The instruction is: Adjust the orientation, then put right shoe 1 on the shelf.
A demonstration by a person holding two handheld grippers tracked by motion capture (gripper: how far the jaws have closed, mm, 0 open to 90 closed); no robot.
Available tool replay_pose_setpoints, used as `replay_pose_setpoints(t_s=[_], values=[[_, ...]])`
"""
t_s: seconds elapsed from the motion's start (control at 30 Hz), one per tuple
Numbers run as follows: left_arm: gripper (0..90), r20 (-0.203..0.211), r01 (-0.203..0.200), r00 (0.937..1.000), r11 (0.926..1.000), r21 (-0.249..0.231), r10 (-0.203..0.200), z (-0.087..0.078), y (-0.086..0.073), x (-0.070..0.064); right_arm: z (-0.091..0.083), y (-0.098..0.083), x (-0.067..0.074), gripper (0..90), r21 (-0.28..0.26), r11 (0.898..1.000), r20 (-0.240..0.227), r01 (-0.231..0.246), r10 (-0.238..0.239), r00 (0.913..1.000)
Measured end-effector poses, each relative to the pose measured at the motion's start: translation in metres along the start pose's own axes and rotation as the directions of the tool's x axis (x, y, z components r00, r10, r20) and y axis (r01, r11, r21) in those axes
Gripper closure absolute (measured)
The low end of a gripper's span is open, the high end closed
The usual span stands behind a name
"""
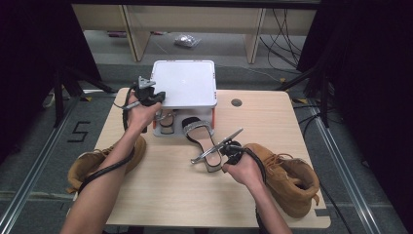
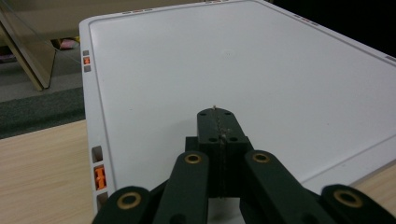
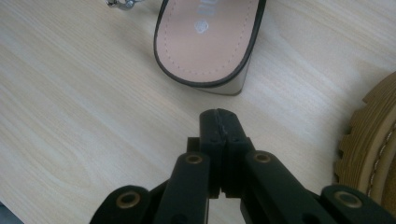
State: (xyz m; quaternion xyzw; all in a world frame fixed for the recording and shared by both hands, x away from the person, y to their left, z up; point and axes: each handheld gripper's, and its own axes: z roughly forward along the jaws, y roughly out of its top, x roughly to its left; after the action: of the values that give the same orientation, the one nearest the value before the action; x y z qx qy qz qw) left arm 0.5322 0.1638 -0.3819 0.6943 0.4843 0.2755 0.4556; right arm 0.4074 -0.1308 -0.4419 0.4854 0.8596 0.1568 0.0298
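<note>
A white flat-topped box (image 1: 185, 83) stands at the back middle of the table. My left gripper (image 1: 158, 97) rests at its front left corner; in the left gripper view my left gripper (image 2: 217, 119) is shut with nothing in it, over the white top (image 2: 243, 60). A black-soled sandal (image 1: 199, 134) with a glittery strap lies in front of the box. My right gripper (image 1: 219, 158) hovers by its heel end, shut and holding nothing. In the right gripper view my right gripper (image 3: 219, 119) points at the sandal's tan insole (image 3: 205, 42), a short gap away.
A second sandal (image 1: 168, 122) sits under the box's front edge. One tan boot (image 1: 104, 158) hangs off the table's left side, another tan boot (image 1: 287, 175) lies at the right, its sole (image 3: 373, 154) close to my right gripper. Bare wood (image 1: 170, 195) spreads along the near side.
</note>
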Motion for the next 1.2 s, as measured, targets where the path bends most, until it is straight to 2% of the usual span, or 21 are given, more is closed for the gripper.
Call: replay_pose_setpoints(t_s=[0.17,0.3,0.33,0.4,0.53,0.6,0.63,0.67,0.9,0.93,0.97,1.07,1.1,1.13,1.17,1.2], values=[[89.5,0.001,0.001,1.0,1.0,-0.001,-0.001,0.0,0.0,0.0,0.003,-0.002,0.0,90.0,0.014,1.0,-0.007,0.009,-0.009,0.9999],[89.4,0.004,0.002,1.0,1.0,0.0,-0.002,0.0,0.0,0.001,0.004,-0.004,0.004,90.0,0.021,1.0,-0.008,-0.009,0.009,0.9999],[89.5,0.004,0.003,1.0,1.0,-0.001,-0.003,0.0,0.0,0.001,0.006,-0.004,0.004,90.0,0.021,1.0,-0.013,0.006,-0.006,0.9999],[89.5,0.004,0.003,1.0,1.0,-0.001,-0.003,0.0,0.0,0.001,0.007,-0.003,0.005,90.0,0.029,1.0,-0.01,0.003,-0.003,0.9999],[89.5,0.004,0.003,1.0,1.0,0.001,-0.003,0.0,0.0,0.001,0.01,-0.004,0.009,90.0,0.033,0.999,-0.035,0.007,-0.006,0.9994],[89.5,0.004,0.004,1.0,1.0,0.001,-0.004,0.0,0.0,0.001,0.012,-0.004,0.007,90.0,0.027,0.999,-0.032,0.04,-0.039,0.9987],[89.5,0.004,0.004,1.0,1.0,0.001,-0.004,0.0,0.0,0.001,0.012,-0.004,0.01,90.0,0.039,0.999,-0.033,0.011,-0.01,0.9994],[89.5,0.004,0.004,1.0,1.0,0.002,-0.004,0.0,0.0,0.001,0.013,-0.004,0.009,90.0,0.034,0.999,-0.032,0.021,-0.02,0.9993],[89.5,0.006,0.006,1.0,1.0,0.001,-0.006,0.0,0.0,0.001,0.017,-0.003,0.014,90.0,0.038,0.999,-0.038,0.014,-0.013,0.9992],[89.5,0.006,0.006,1.0,1.0,0.002,-0.006,0.0,0.0,0.001,0.019,-0.002,0.013,90.0,0.02,0.999,-0.034,0.042,-0.041,0.9986],[89.5,0.006,0.007,1.0,1.0,0.003,-0.007,0.0,0.0,0.001,0.018,-0.002,0.015,90.0,0.032,0.999,-0.031,0.008,-0.007,0.9995],[89.5,0.008,0.011,0.9999,0.9999,0.004,-0.011,0.0,0.001,0.002,0.02,-0.001,0.015,90.0,0.026,1.0,-0.022,0.013,-0.012,0.9997],[89.5,0.007,0.01,0.9999,0.9999,0.004,-0.01,0.0,0.001,0.001,0.021,-0.001,0.014,90.0,-0.004,0.999,-0.028,0.041,-0.041,0.9988],[89.5,0.007,0.01,0.9999,0.9999,0.005,-0.01,0.0,0.001,0.001,0.022,0.0,0.014,90.0,0.009,0.999,-0.029,0.039,-0.039,0.9988],[89.5,0.006,0.01,0.9999,0.9999,0.005,-0.01,0.0,0.001,0.001,0.022,0.001,0.016,90.0,0.024,1.0,-0.019,0.012,-0.012,0.9998],[89.5,0.006,0.01,0.9999,0.9999,0.006,-0.01,0.0,0.001,0.001,0.022,0.001,0.017,90.0,0.024,1.0,-0.02,0.013,-0.012,0.9997]])
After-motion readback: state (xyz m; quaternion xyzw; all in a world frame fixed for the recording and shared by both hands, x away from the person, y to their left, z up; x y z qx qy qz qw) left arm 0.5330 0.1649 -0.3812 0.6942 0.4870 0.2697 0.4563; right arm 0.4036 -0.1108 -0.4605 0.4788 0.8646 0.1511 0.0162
